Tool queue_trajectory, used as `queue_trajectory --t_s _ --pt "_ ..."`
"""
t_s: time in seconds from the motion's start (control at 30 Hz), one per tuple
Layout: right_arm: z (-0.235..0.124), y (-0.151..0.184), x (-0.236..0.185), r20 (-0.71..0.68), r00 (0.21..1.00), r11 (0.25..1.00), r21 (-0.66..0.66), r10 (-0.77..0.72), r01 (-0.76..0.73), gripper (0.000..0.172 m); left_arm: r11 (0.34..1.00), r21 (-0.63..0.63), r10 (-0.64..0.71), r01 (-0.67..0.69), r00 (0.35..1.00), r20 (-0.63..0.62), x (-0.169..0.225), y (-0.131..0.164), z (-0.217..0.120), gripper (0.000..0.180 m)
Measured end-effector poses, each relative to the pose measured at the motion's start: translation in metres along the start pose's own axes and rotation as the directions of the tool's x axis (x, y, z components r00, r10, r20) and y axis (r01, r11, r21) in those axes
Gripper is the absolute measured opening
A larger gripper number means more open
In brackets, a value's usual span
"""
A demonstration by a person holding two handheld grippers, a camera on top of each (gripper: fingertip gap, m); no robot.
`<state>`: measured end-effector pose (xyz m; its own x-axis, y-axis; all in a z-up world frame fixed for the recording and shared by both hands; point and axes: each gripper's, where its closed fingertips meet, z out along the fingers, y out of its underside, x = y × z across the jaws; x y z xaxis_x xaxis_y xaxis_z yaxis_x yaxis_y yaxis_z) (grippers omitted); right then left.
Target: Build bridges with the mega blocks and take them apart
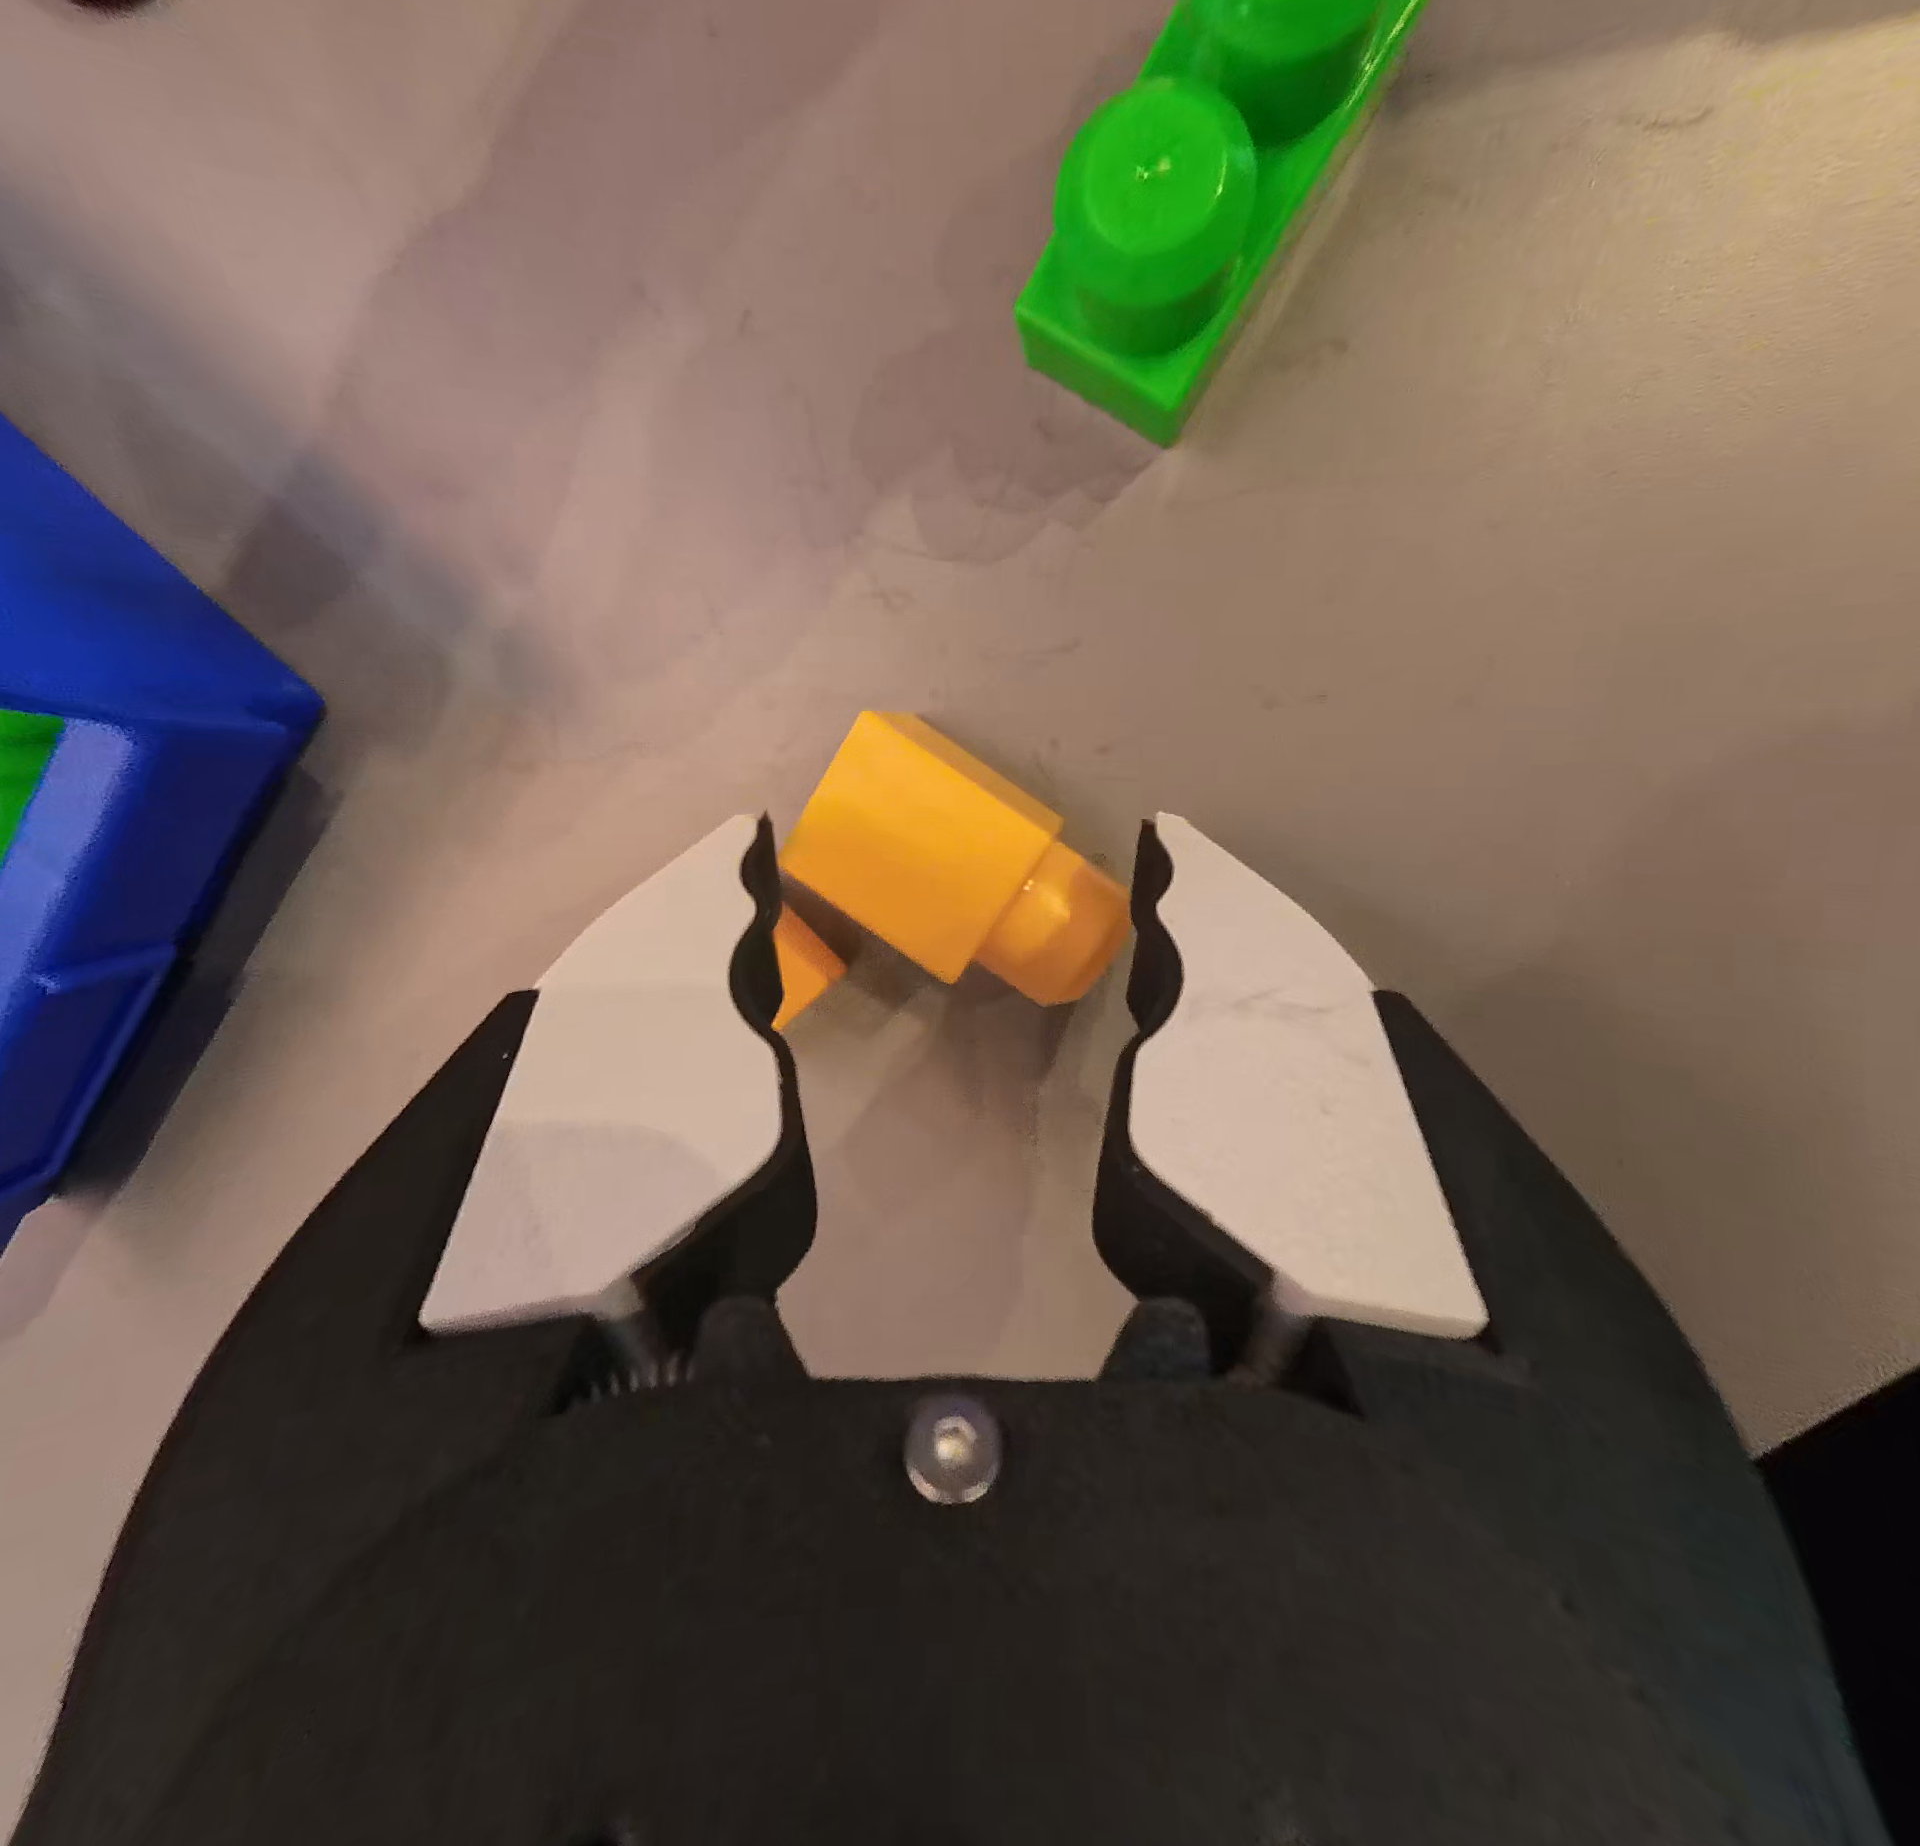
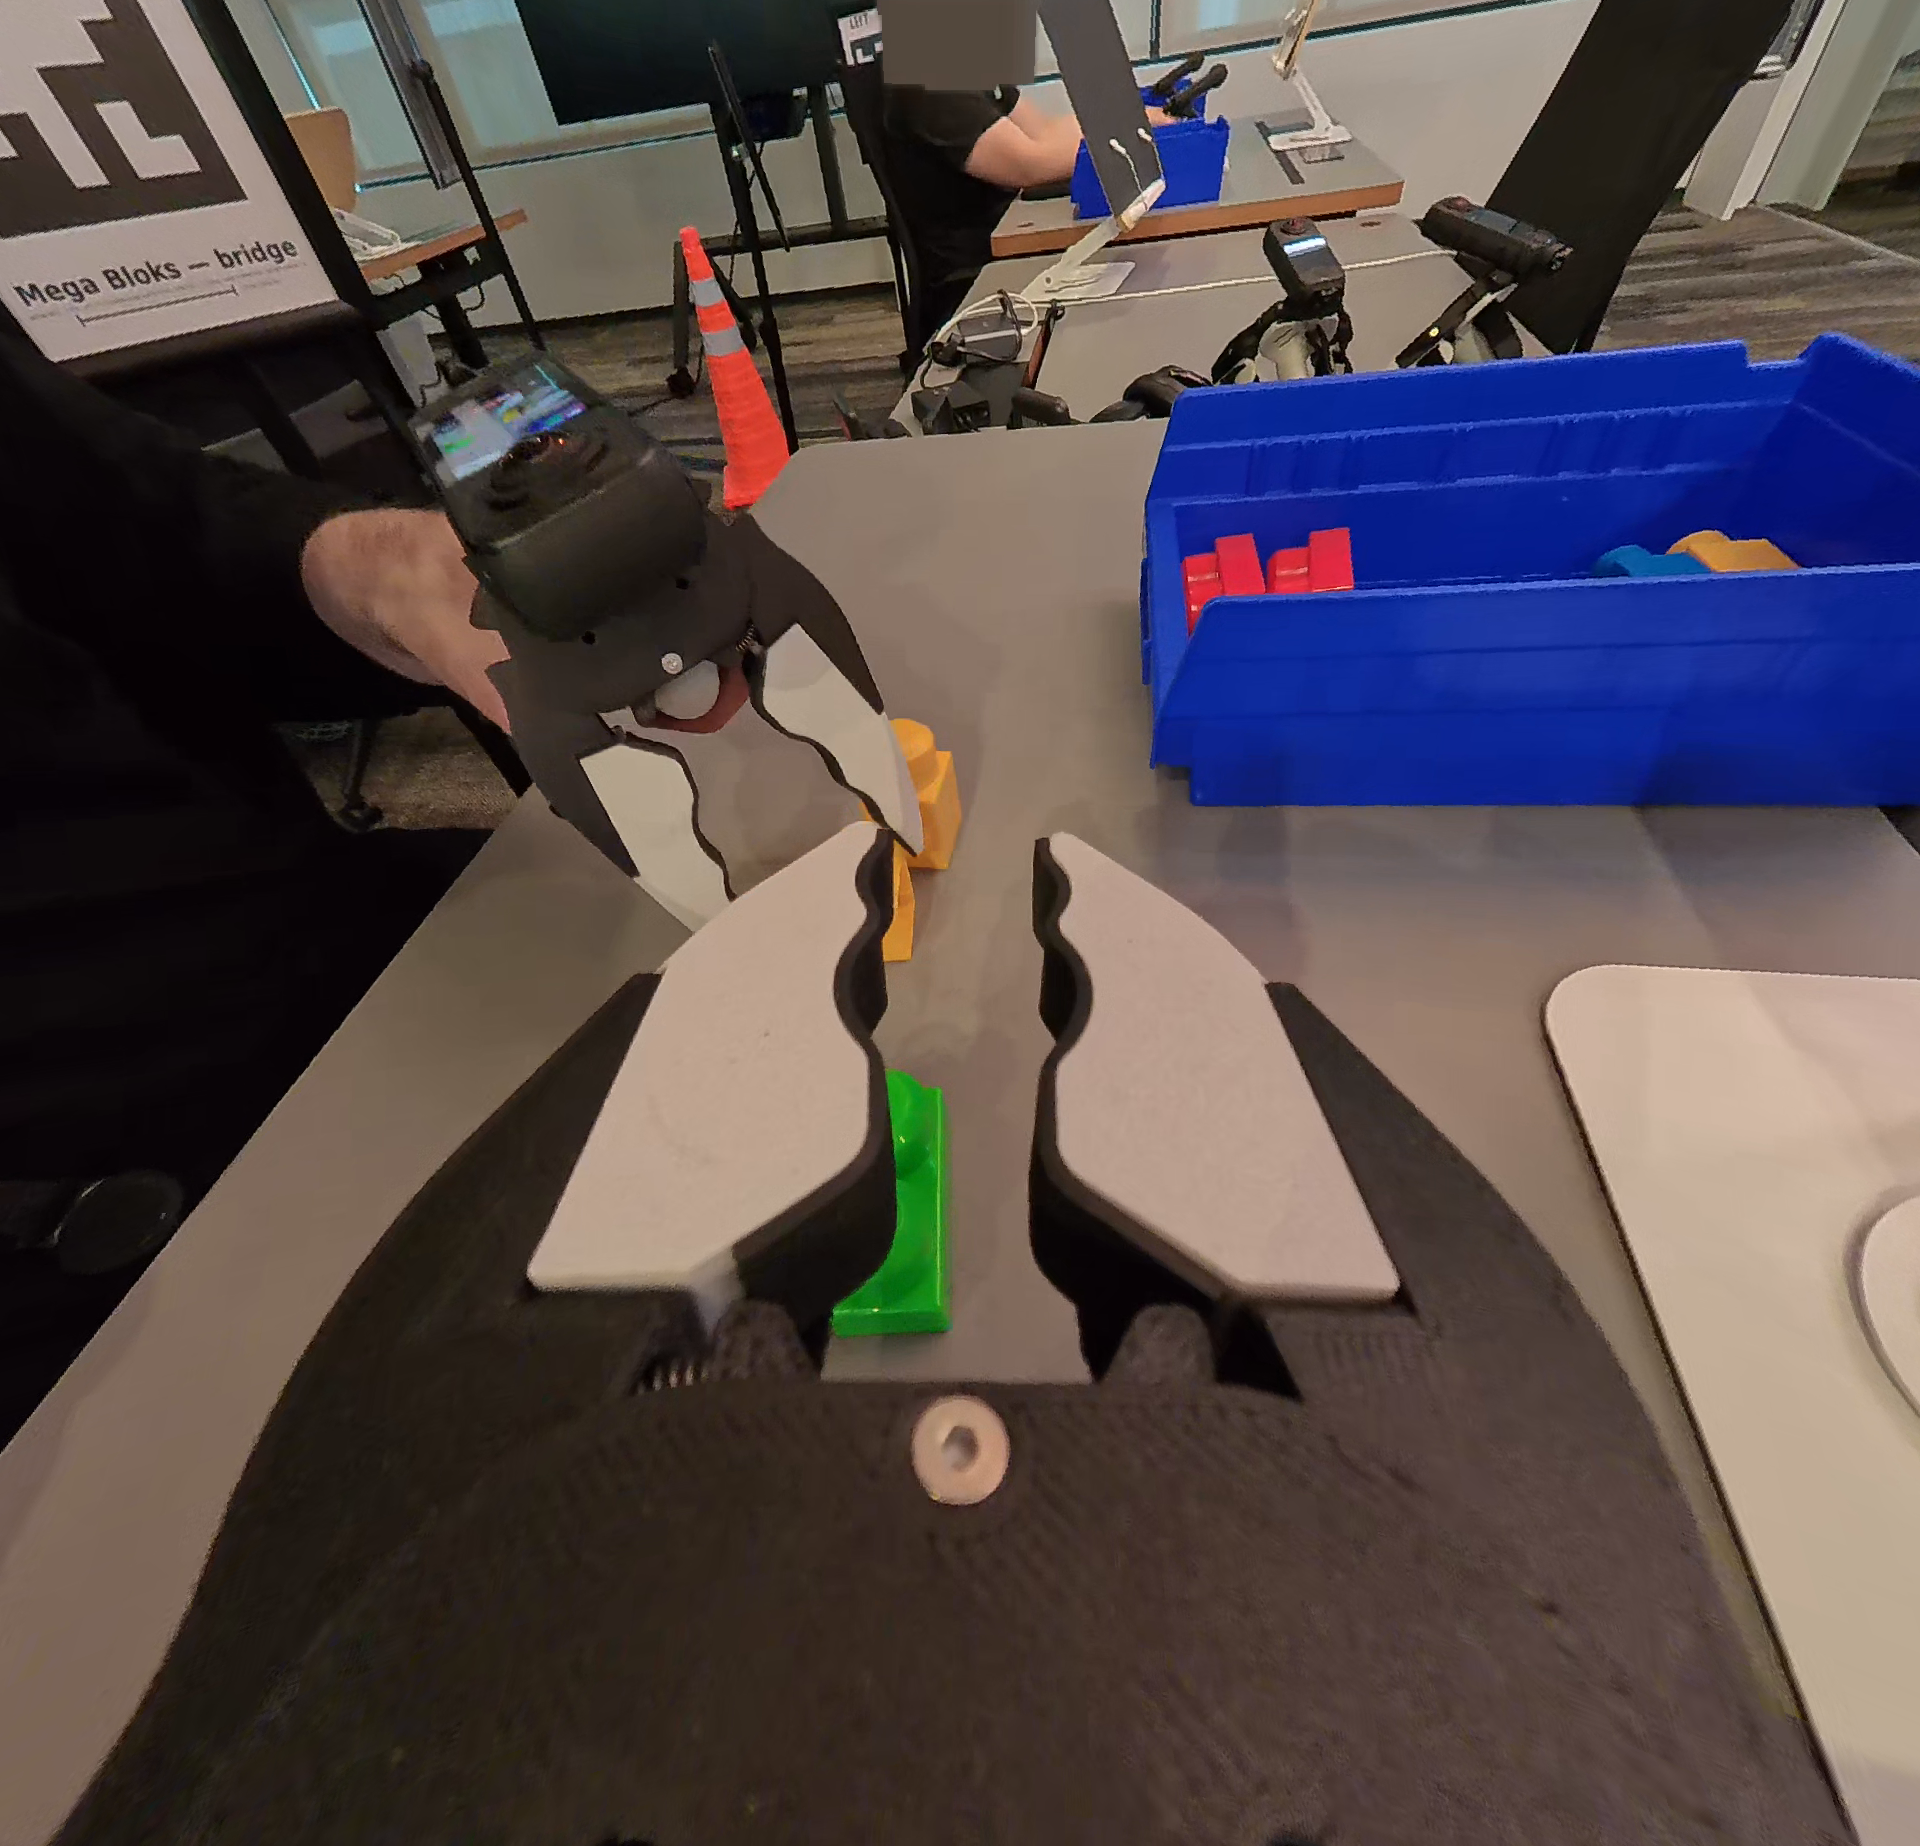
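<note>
Left gripper (image 1: 951, 903), black body with pale grey finger plates: jaws spread wide over the grey tabletop (image 1: 727, 394). A small orange plastic block with one round stud (image 1: 935, 861) stands on the table between the fingertips; a gap shows on either side, so the pads are not pressing on it. A second orange plastic piece (image 1: 805, 975) lies just beside the left finger, partly hidden by it. Ahead and to the right of this gripper sits a green plastic two-stud block (image 1: 1226, 186), apart from the orange ones. A blue plastic bin (image 1: 135, 778) stands off to its left.

Right gripper (image 2: 961, 897), same build: jaws part open, nothing between the pads. The green block (image 2: 909, 1214) lies on the table beneath it, showing in the gap near the left finger's base. The orange block (image 2: 930, 788) stands just ahead of the fingertips, with the left gripper (image 2: 805, 861) over it. The bin (image 2: 1507, 695), ahead to the right, holds red blocks (image 2: 1268, 562), a blue one and an orange one
</note>
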<state>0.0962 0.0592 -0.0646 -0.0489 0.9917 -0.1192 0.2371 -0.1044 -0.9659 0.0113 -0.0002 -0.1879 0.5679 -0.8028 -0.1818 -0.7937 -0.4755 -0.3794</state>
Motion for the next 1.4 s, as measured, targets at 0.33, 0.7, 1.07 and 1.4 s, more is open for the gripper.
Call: queue_trajectory --t_s 0.33,0.7,1.07,1.4 --pt "0.002 0.004 0.0 0.008 1.0 1.0 -0.011 0.006 -0.006 0.025 0.987 0.045 0.157 -0.154 0.986 -0.059 0.025 -0.011 0.009 0.058" --pt "0.004 0.007 0.0 0.015 1.0 1.0 -0.014 0.014 -0.014 0.026 0.998 0.059 -0.031 0.033 0.999 -0.032 0.022 0.021 -0.004 0.056" --pt "0.012 0.011 -0.011 0.043 0.999 0.998 -0.061 -0.021 0.024 0.026 0.989 0.142 -0.04 0.048 0.997 -0.062 0.022 0.009 0.004 0.037" --pt "0.041 0.03 -0.042 0.118 0.987 0.974 -0.189 -0.107 0.128 0.027 0.873 0.486 0.118 -0.034 0.983 -0.143 0.031 -0.038 -0.059 0.036"
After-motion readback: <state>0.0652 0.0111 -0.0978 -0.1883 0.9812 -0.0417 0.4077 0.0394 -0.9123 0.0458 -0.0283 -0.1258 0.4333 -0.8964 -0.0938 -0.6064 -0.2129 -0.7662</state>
